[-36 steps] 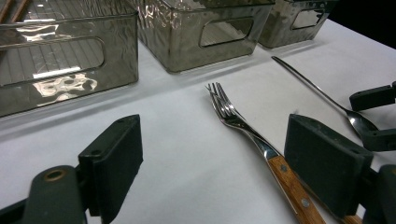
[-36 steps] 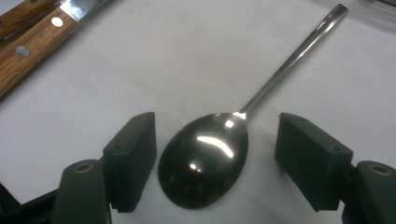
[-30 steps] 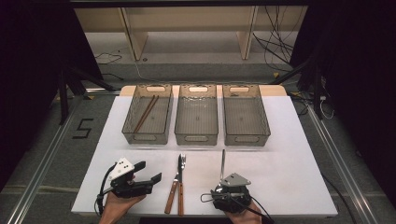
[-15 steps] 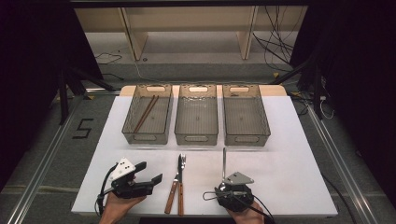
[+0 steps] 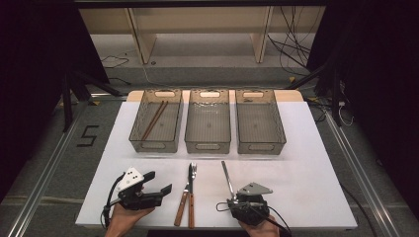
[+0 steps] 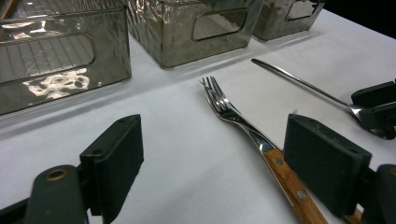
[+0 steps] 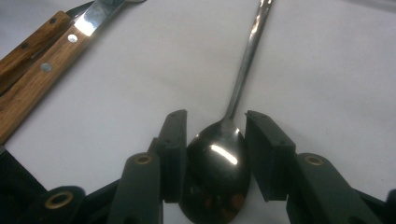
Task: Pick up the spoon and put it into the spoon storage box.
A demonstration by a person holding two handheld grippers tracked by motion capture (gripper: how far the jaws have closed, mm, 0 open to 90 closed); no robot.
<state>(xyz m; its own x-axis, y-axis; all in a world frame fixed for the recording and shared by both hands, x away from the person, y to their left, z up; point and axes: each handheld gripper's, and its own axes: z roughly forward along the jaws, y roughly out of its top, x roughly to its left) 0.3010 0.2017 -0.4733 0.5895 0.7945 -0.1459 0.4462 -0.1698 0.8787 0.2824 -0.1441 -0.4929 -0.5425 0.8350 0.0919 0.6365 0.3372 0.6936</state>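
Note:
A steel spoon (image 5: pixel 226 173) lies on the white table, its bowl toward me. My right gripper (image 5: pixel 236 200) sits low over that bowl. In the right gripper view its jaws have just been closing. They flank the spoon bowl (image 7: pixel 217 163) closely on both sides, with no firm press visible. My left gripper (image 5: pixel 159 181) rests open at the front left, nothing between its pads (image 6: pixel 116 158). A wood-handled fork (image 6: pixel 224 105) lies just beside its right jaw, next to a wood-handled knife (image 5: pixel 182 207).
Three smoky plastic bins stand in a row at the back: the left bin (image 5: pixel 134 138) holds brown chopsticks (image 5: pixel 154 118), the middle bin (image 5: pixel 207 146) and the right bin (image 5: pixel 261 147) look empty. The table's front edge (image 5: pixel 207 228) runs just behind both hands.
Both hands stay where they were. The right gripper still sits at the spoon's bowl; in the high view the narrowing of its jaws is barely visible.

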